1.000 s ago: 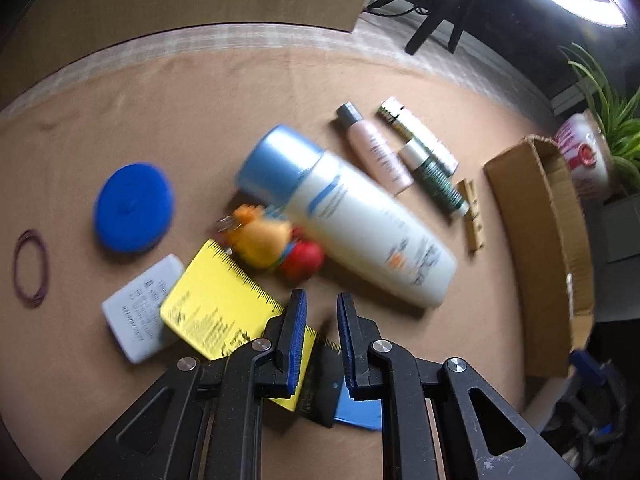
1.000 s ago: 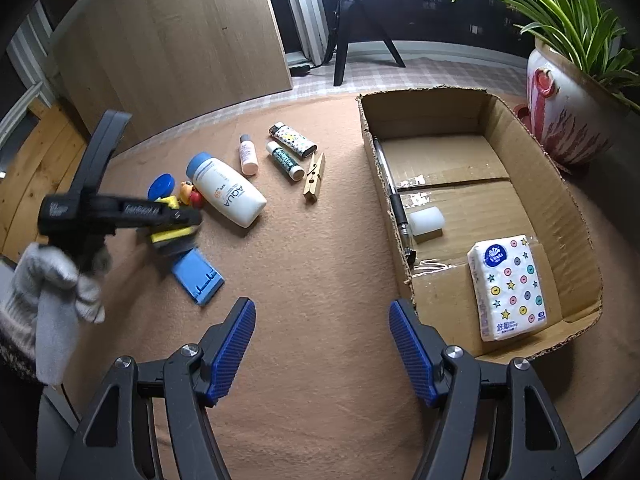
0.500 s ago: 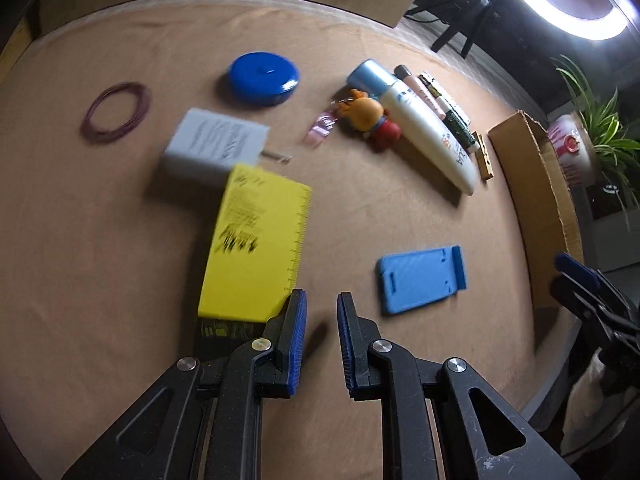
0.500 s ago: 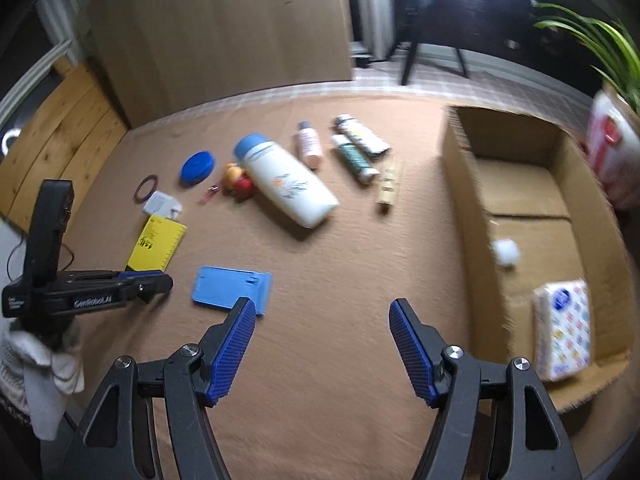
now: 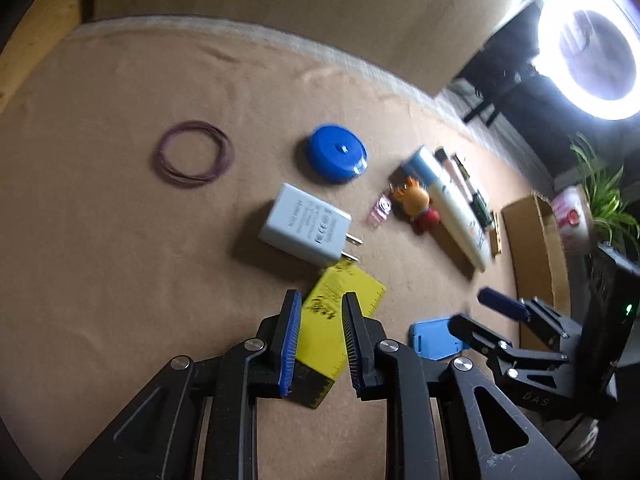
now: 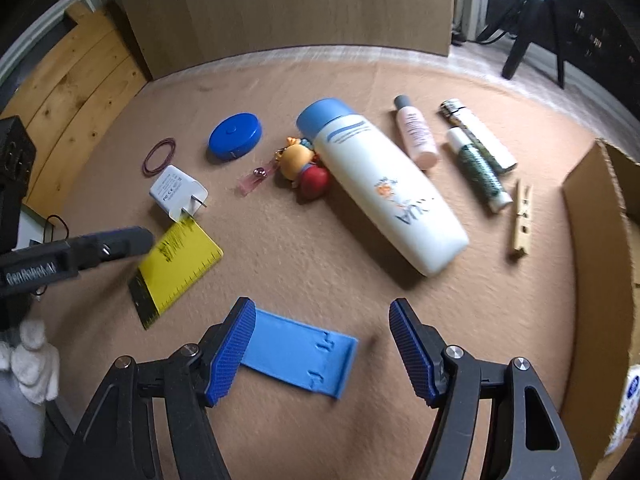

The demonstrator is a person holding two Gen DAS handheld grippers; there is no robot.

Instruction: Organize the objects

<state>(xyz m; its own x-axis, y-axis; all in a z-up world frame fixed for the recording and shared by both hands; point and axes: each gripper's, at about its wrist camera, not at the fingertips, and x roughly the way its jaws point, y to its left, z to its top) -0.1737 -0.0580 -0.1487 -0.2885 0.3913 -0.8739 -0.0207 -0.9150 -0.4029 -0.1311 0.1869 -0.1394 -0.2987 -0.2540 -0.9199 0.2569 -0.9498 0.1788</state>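
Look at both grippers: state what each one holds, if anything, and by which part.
Nothing is held. The left gripper hovers, slightly open, over the yellow ruler card; the right gripper is wide open above the blue stand.

Thirteen loose things on the worktop, one box

One each: ruler, stand, charger, band, tape, toy, charm, peg, box, tissue pack. Four tubes or bottles: big bottle, pink bottle, green tube, white tube.
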